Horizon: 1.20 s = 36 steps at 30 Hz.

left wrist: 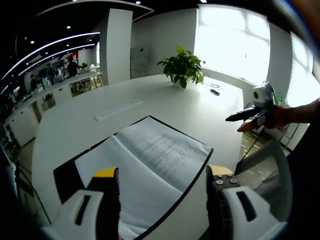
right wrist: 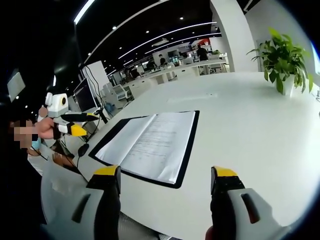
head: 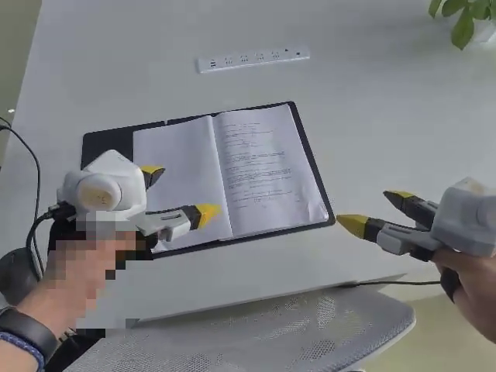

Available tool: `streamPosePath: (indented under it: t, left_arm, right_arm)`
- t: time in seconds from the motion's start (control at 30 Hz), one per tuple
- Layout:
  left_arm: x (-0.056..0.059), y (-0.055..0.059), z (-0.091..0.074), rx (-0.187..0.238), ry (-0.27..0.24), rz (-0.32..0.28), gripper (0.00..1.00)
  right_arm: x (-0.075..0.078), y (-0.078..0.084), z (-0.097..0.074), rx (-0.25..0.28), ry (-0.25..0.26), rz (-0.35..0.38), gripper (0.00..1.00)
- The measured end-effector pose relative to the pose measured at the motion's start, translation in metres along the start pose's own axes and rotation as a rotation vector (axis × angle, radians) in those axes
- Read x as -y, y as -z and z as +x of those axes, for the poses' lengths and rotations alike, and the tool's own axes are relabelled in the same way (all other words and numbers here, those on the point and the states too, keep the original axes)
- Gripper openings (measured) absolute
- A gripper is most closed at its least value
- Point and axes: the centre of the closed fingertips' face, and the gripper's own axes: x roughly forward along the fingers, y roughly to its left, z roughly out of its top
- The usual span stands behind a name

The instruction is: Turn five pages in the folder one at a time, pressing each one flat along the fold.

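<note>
The folder (head: 217,172) is lying open and flat on the white tabletop (head: 372,101), a little to the left of the middle, with its black cover showing as a border around the paper. Its left page (head: 174,167) is blank, and its right page (head: 263,167) is carrying printed lines that are too small to read. The left gripper (head: 180,192) is hovering over the near left corner of the folder. Its yellow-tipped jaws are standing spread apart and are holding nothing. I cannot tell whether the lower jaw is touching the paper. The right gripper (head: 374,209) is hanging just beyond the near right corner of the folder and is clearly apart from it. Its jaws are also spread and are pointing left toward the pages. A white power strip (head: 253,59) is lying farther back on the tabletop, and a green plant (head: 457,19) is standing at the far right. A grey mesh chair (head: 310,325) is showing at the near edge.
</note>
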Motion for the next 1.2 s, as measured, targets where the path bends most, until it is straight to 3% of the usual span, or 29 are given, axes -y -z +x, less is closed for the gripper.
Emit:
streamPosePath:
  t: [0.3,0.6,1.0,1.2]
  left_arm:
    - [0.029,0.0,0.038,-0.042,0.088,0.058,0.66]
    - [0.048,-0.008,0.073,-0.047,0.131,0.051,0.61]
    - [0.079,-0.002,0.128,-0.078,0.149,0.03,0.57]
    - [0.099,0.014,0.158,-0.109,0.142,0.029,0.53]
  right_arm:
    - [0.004,0.005,-0.004,0.0,0.006,0.022,0.72]
    - [0.01,0.008,-0.007,0.002,0.009,0.046,0.7]
    - [0.012,0.006,-0.005,0.017,0.016,0.053,0.71]
    - [0.012,0.007,-0.004,0.015,0.013,0.054,0.71]
